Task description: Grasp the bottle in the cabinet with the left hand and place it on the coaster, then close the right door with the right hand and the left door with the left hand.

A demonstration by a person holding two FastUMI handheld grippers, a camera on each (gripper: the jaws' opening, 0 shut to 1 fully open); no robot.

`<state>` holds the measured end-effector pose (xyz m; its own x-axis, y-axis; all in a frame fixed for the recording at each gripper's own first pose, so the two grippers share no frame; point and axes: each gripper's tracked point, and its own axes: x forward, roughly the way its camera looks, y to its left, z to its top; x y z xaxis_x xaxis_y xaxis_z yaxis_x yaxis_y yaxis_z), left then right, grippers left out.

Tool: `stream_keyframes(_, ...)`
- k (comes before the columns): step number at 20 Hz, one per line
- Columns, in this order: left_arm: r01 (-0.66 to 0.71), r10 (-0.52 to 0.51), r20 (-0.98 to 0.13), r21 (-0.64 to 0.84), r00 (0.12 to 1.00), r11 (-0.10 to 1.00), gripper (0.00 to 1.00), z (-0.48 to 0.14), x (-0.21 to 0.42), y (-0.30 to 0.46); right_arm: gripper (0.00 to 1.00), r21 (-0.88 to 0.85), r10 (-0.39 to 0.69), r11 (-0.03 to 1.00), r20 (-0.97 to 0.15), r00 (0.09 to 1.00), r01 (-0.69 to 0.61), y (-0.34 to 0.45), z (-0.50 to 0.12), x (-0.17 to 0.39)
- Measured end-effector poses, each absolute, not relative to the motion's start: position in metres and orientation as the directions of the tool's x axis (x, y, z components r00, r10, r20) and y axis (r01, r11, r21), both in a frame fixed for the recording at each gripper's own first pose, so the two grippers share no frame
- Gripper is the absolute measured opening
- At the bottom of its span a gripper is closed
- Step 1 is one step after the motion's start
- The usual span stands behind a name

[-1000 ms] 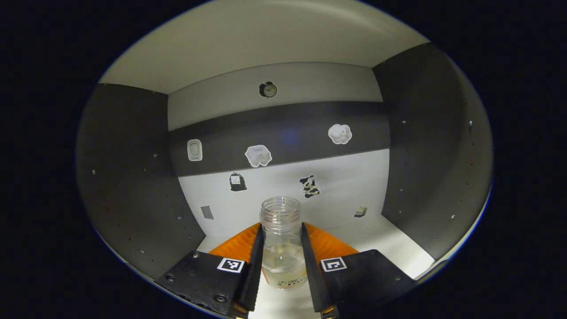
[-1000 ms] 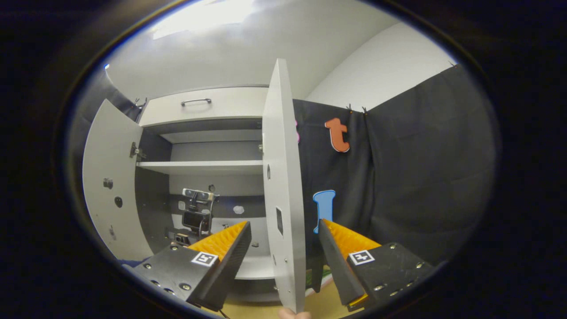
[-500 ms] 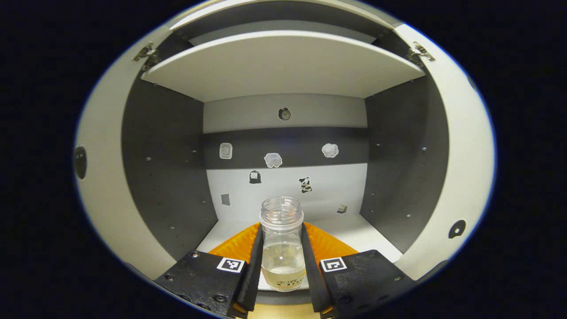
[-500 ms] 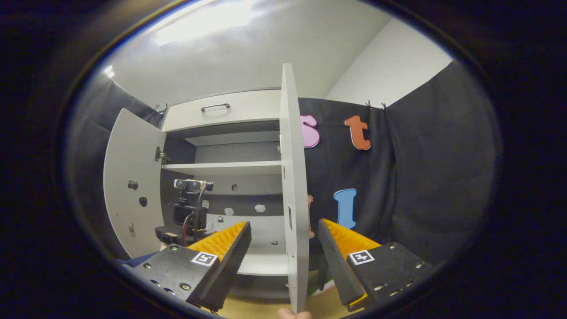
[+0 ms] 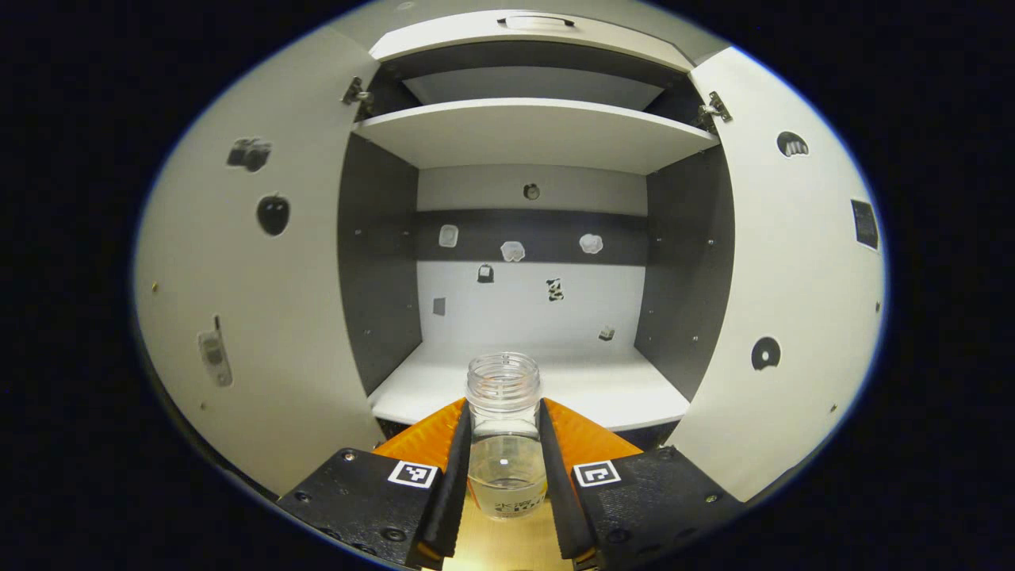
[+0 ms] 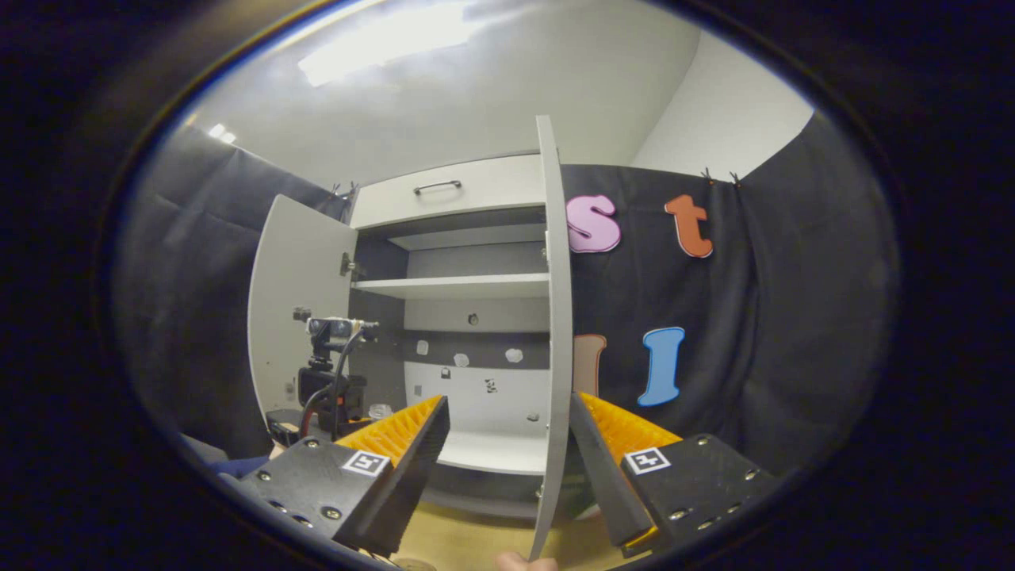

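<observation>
I see the cabinet [image 5: 523, 135] with both doors swung wide; its lower shelf [image 5: 587, 388] is bare apart from small stickers on the back wall. My left gripper [image 5: 504, 468] is clamped on the bottle [image 5: 504, 432], upright and uncapped, with a little clear liquid at the bottom, held out in front of the cabinet above the wooden table [image 5: 507, 547]. My right gripper [image 6: 507, 468] has its fingers spread on either side of the right door [image 6: 555, 333] edge, not touching it.
</observation>
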<state>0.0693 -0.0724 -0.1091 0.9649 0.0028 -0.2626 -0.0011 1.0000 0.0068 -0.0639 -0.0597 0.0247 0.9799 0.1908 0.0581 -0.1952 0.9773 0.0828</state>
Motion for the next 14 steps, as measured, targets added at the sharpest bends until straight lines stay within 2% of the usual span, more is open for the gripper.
stream_keyframes(6, -0.038, 0.030, -0.329, -0.019, 0.944, 0.999, 0.46, -0.160, 0.021, -0.055, 0.92, 0.081, 0.225, 0.970, 0.059, 0.973, -0.229, -0.052, 0.028, -0.067)
stream_keyframes(7, -0.036, 0.025, -0.337, -0.027, 0.941, 0.999, 0.48, -0.168, 0.016, -0.052, 0.92, 0.081, 0.224, 0.970, 0.068, 0.972, -0.229, -0.050, 0.030, -0.066)
stream_keyframes(9, -0.020, 0.003, -0.348, -0.045, 0.937, 0.999, 0.46, -0.184, 0.007, -0.051, 0.92, 0.083, 0.217, 0.971, 0.085, 0.973, -0.223, -0.046, 0.034, -0.062)
stream_keyframes(14, 0.065, -0.103, -0.384, -0.110, 0.918, 0.992, 0.48, -0.237, -0.022, -0.056, 0.93, 0.095, 0.211, 0.971, 0.100, 0.972, -0.220, -0.032, 0.040, -0.058)
